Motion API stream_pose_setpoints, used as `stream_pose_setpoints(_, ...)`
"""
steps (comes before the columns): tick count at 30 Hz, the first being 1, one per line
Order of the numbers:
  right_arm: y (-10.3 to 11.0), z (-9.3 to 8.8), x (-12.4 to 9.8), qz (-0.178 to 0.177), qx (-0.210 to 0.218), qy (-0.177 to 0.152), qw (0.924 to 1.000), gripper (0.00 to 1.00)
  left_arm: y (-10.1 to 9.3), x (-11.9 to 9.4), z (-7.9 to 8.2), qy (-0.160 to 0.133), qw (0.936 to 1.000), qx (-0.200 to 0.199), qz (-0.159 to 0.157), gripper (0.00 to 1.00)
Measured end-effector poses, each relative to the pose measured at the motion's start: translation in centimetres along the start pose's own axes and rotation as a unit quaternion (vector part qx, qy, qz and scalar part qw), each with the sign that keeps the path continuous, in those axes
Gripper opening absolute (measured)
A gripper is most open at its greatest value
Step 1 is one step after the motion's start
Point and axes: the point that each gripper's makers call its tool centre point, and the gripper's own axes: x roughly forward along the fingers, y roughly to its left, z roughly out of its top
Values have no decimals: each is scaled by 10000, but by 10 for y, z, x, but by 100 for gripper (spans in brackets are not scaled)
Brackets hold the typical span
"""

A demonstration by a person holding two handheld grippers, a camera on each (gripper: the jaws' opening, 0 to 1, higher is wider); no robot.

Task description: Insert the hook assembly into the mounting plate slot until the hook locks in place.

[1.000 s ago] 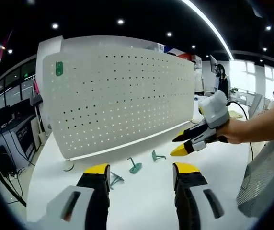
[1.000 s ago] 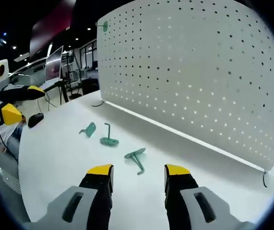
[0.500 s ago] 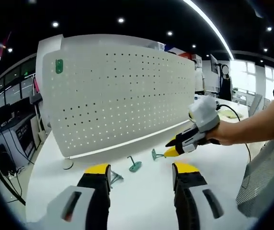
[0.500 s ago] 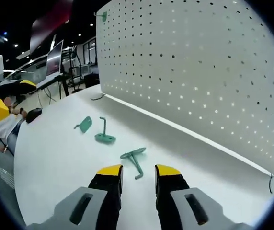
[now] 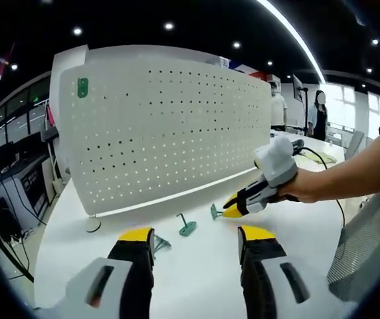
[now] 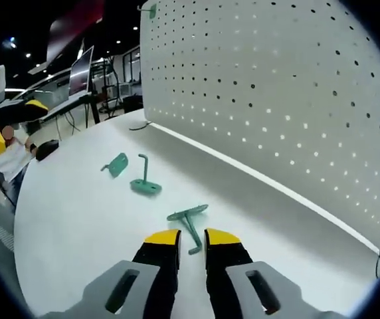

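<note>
Hook (image 6: 189, 223) nearest my right tool (image 6: 191, 238) lies mid-tabletop (image 6: 77, 219) before the pegboard (image 6: 276, 86); it looks light, stiff and thin, best pinched along its stem. My right tool's jaws are nearly together around that stem, though contact is hidden, while my left tool (image 5: 193, 239) stands apart.

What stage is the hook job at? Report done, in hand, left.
Done: one green hook already sits high on the pegboard. In hand: the right gripper, jaws nearly shut, reaches the nearest loose hook on the table, not yet gripped. Left: lift and insert it; two more hooks lie loose. The left gripper is open.
</note>
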Motion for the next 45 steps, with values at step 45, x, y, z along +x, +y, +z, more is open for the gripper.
stream_pose_setpoints(45, 26, 6, -11, 300, -668, -143, 9972, 2, -17, 7, 0, 87, 9995, 141, -268, 47)
